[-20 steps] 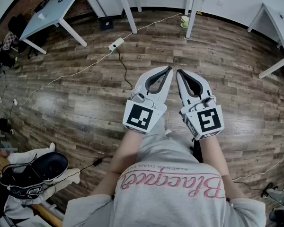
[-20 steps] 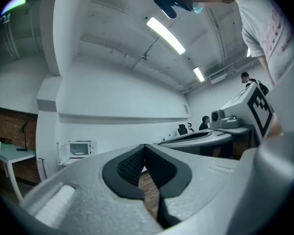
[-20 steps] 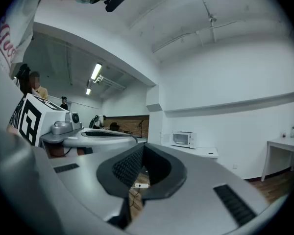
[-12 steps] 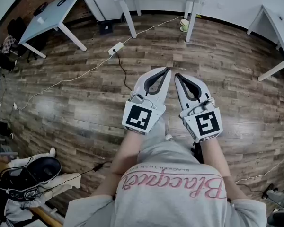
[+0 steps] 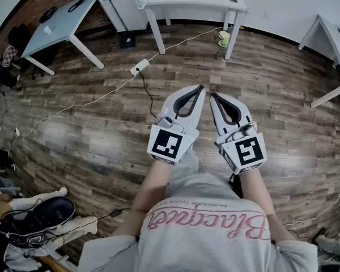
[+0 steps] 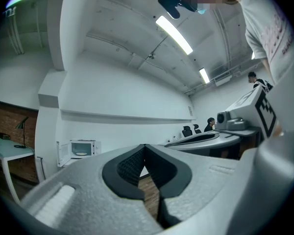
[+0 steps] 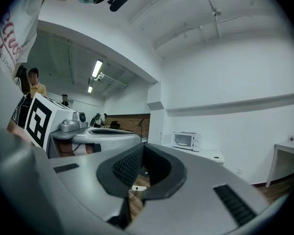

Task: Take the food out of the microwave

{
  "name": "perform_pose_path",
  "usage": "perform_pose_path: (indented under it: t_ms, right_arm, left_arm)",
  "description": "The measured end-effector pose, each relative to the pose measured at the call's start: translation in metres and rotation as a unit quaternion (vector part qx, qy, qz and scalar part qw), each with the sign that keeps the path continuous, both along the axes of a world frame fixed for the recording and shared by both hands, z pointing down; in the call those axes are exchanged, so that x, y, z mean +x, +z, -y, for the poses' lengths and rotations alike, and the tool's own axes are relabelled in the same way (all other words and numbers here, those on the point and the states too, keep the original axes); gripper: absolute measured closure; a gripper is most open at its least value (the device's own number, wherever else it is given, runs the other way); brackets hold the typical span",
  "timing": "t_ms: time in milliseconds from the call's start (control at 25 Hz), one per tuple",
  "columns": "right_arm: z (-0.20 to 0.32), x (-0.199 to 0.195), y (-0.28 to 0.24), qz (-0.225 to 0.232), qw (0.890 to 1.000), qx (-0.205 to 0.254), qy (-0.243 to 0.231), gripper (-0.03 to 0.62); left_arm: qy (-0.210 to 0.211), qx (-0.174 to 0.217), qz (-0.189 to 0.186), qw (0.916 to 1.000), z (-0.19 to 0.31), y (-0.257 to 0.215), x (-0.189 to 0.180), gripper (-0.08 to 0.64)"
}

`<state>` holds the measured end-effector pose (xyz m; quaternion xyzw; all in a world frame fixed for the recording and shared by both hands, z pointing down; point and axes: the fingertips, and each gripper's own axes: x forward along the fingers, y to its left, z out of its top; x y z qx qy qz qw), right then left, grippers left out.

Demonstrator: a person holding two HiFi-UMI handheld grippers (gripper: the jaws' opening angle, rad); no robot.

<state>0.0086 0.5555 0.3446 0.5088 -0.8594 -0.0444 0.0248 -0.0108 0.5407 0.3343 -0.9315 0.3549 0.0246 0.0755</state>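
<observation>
In the head view the left gripper (image 5: pixel 202 86) and the right gripper (image 5: pixel 211 94) are side by side in front of the person's chest, above the wooden floor (image 5: pixel 90 129). Both are clenched and empty.

In the left gripper view its jaws meet at the tips with nothing between them. Far off to the left stands the microwave (image 6: pixel 82 149), door swung open, with pale food (image 6: pixel 81 153) lying inside.

In the right gripper view its jaws are likewise pressed together and empty. The microwave stands far ahead, just right of the tips, on a white table (image 7: pixel 213 155), with the food inside it.
</observation>
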Motion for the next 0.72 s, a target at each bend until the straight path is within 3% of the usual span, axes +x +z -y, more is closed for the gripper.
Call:
perform_pose_path:
  t_ms: [720]
  right_arm:
    - [0.139, -0.031, -0.002, 0.000, 1.000, -0.008, 0.002, 0.583]
  left_arm:
    - [0.014, 0.003, 0.001, 0.9999, 0.140, -0.012, -0.028, 0.557]
